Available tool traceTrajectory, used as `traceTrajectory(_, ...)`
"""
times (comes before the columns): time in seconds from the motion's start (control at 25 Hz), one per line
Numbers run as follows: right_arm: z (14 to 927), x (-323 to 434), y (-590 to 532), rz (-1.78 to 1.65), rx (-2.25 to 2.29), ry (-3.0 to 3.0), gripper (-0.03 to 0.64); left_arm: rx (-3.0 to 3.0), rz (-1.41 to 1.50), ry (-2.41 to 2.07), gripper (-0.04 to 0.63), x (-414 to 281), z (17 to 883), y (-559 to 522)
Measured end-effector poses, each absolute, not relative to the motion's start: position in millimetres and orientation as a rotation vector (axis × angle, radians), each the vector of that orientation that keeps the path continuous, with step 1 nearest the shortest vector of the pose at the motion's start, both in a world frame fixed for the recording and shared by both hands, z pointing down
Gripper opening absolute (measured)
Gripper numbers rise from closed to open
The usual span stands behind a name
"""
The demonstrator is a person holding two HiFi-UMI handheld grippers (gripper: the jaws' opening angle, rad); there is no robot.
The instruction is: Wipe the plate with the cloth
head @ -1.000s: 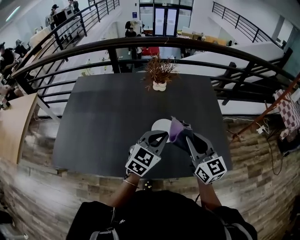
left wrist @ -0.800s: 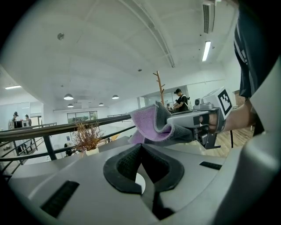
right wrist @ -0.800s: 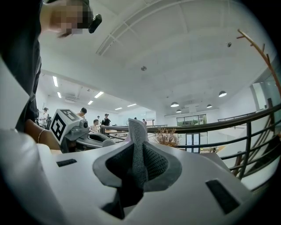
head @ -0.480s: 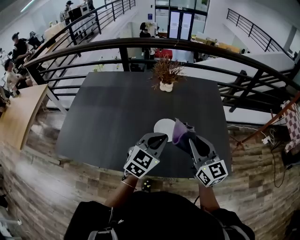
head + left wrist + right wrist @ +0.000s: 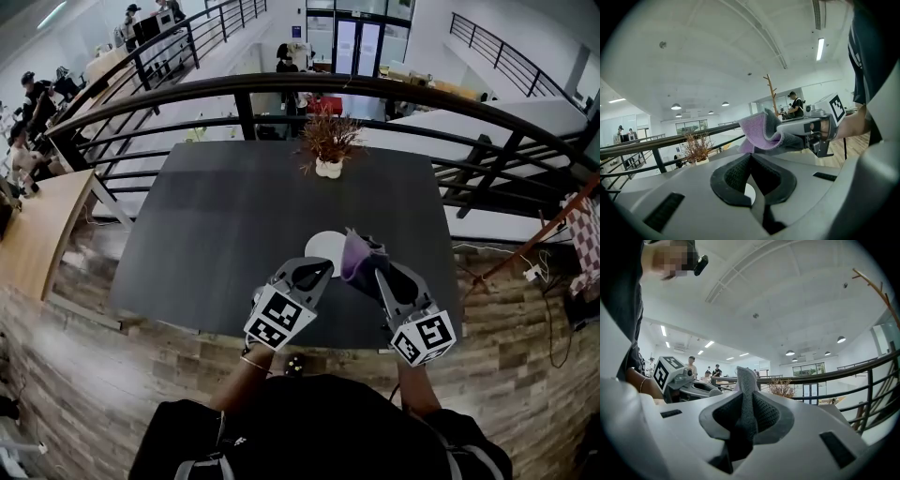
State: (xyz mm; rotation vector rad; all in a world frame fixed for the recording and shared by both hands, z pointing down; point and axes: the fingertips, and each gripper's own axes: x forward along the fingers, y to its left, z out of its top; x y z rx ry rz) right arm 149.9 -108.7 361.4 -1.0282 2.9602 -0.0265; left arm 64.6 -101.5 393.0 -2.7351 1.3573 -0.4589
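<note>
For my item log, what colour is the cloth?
The cloth is light purple with a grey side, clearest in the left gripper view.

Dark table carries a white plate near its front and a potted plant farther back

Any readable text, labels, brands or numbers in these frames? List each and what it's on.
No words or numbers can be read in any view.
Left marker cube: a black-and-white square pattern, no letters.
Right marker cube: the same kind of pattern, no letters.
Blue sign beside the far doors: too small to read.
</note>
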Motion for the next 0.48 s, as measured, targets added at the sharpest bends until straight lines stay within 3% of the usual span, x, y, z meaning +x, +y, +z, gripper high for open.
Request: traceTrajectory(0.48, 359.9, 141.5, -100.2, -0.004, -1.012, 2.966, 0.058, -2.739, -0.445, 1.336, 0.008, 62.3, 390.8, -97.2)
